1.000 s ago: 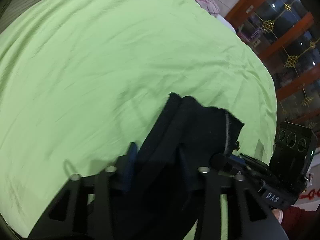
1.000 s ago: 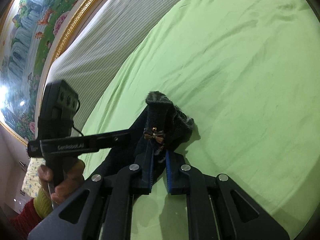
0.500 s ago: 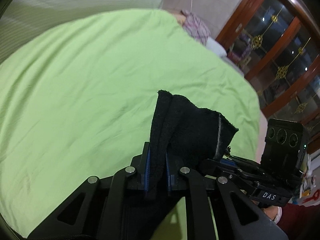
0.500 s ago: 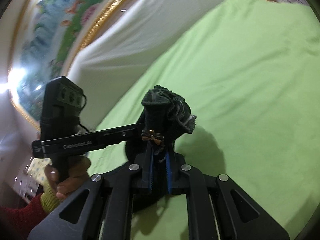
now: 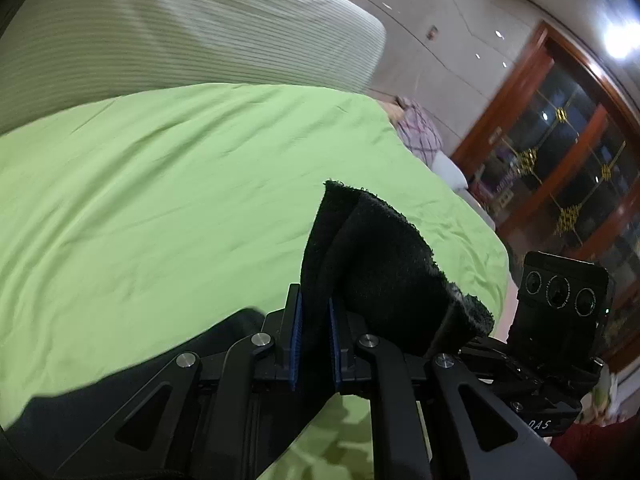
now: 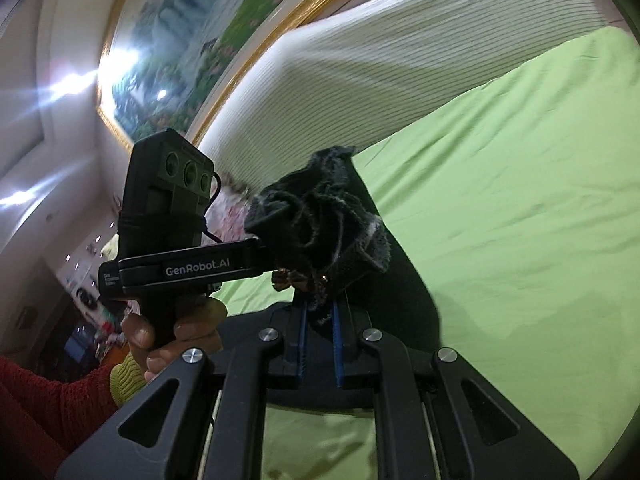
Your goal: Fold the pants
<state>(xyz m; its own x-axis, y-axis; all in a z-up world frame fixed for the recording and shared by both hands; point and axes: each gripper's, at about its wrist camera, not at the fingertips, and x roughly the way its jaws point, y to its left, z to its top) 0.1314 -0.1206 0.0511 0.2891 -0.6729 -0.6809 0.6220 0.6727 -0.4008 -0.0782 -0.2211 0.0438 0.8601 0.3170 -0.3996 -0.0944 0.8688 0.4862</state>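
The black pants (image 5: 380, 264) are lifted off the green bed sheet (image 5: 160, 200). My left gripper (image 5: 314, 304) is shut on one folded edge of them, the cloth standing up between its blue pads. More of the pants hangs dark under this gripper at the lower left. My right gripper (image 6: 319, 312) is shut on the bunched waist of the pants (image 6: 320, 216), just below a small bow (image 6: 298, 278). The two grippers hold the cloth close side by side. A hand (image 6: 176, 332) in a red sleeve holds the left gripper's handle.
The green sheet (image 6: 520, 200) covers a wide bed below and ahead. A white striped headboard (image 5: 180, 32) stands behind it, under a framed painting (image 6: 192, 40). A plaid cloth (image 5: 420, 132) lies at the bed's far edge, and a wooden glass cabinet (image 5: 560, 152) stands to the right.
The left gripper's fingers have closed on the pants' edge. Both grippers have risen and tilted up with the pants, so the headboard, wall and painting have come into view.
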